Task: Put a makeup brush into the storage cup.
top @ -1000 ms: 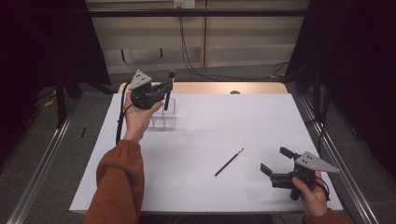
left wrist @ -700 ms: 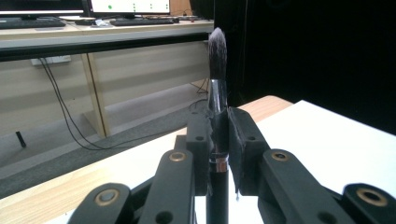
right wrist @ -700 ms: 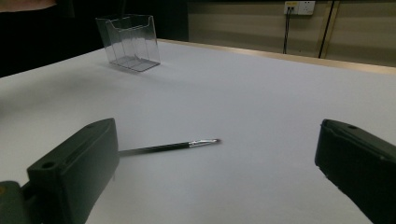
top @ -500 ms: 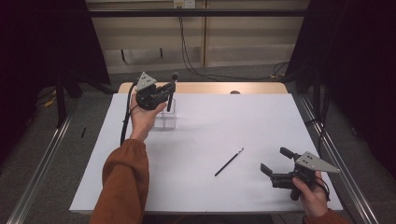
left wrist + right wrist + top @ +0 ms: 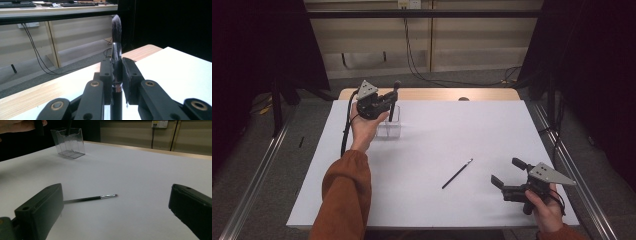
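High view: the left claw (image 5: 388, 101) is gripping a large brush (image 5: 393, 100) by its handle, holding it upright with the bristle head on top. The brush is hanging over a clear plastic holder (image 5: 390, 128) standing at the far left of the white tabletop (image 5: 432, 140); whether its lower end is touching the holder cannot be told.

Left gripper view: the two jaws of the left claw (image 5: 116, 72) are pressing against the brush (image 5: 116, 50) from both sides, just around its metal ferrule, with the dark bristles rising above them.

Right gripper view: the right claw (image 5: 116, 207) is standing wide open with nothing between its jaws, hovering low over the tabletop (image 5: 140, 175). A thin brush (image 5: 91, 198) is lying flat just ahead of it, its tip pointing to the right of this view. The clear holder (image 5: 68, 142) is sitting well apart, at the far side.

High view: the right claw (image 5: 507, 175) is resting near the tabletop's near right corner, beside the thin brush (image 5: 457, 173).
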Available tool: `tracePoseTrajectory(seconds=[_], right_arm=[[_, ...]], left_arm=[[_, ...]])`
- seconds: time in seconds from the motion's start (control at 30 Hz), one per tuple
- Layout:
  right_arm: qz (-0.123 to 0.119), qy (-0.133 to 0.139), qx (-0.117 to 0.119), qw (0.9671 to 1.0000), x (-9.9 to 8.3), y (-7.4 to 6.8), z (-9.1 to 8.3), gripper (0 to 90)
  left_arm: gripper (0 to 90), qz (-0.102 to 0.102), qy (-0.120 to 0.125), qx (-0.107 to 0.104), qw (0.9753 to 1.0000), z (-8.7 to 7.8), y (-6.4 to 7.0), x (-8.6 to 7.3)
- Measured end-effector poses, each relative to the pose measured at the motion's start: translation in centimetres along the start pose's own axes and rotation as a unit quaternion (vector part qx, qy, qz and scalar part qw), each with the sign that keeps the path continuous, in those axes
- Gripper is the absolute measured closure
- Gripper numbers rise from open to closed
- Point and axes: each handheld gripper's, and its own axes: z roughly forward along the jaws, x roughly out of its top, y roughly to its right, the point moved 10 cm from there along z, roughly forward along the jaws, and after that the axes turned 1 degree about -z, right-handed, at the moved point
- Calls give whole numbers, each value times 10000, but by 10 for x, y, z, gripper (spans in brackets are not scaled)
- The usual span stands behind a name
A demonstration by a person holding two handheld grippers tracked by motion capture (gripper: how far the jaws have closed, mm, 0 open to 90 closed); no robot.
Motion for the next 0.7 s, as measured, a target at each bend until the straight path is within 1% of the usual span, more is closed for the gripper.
tracePoseTrajectory(seconds=[0.07, 0.2, 0.27, 0.3, 0.37, 0.4, 0.5, 0.53, 0.57, 0.63, 0.7], right_arm=[[8, 0, -1, 10000, 0, 0, 0, 0], [-9, 10, 17, 10000, 0, 0, 0, 0], [-7, 10, 15, 10000, 0, 0, 0, 0], [-7, 8, 15, 10000, 0, 0, 0, 0], [-28, 4, 12, 10000, 0, 0, 0, 0], [-11, 6, 16, 10000, 0, 0, 0, 0], [-7, 5, 14, 10000, 0, 0, 0, 0], [11, 6, 13, 10000, 0, -1, 0, 0], [9, 3, 15, 10000, 0, -1, 0, 0], [-26, 3, 19, 10000, 0, 0, 0, 0], [5, 8, 18, 10000, 0, -1, 0, 0]], left_arm=[[797, -57, -2, 7, 10000, 1, -1, -2], [797, -92, -5, 8, 10000, -1, -2, -6], [796, -54, -54, -2, 10000, -1, -2, -8], [797, -78, -40, -22, 10000, -1, -2, -9], [797, -97, -91, -53, 9999, -1, -2, -12], [797, -75, -138, -35, 9999, -1, -2, -13], [797, -76, -158, -58, 9998, -1, -1, -16], [797, -34, -189, -31, 9998, -1, -2, -18], [797, -107, -182, -39, 9998, 0, -1, -18], [798, -90, -204, -58, 9997, 0, -2, -20], [798, -104, -208, -55, 9997, -1, -2, -20]])
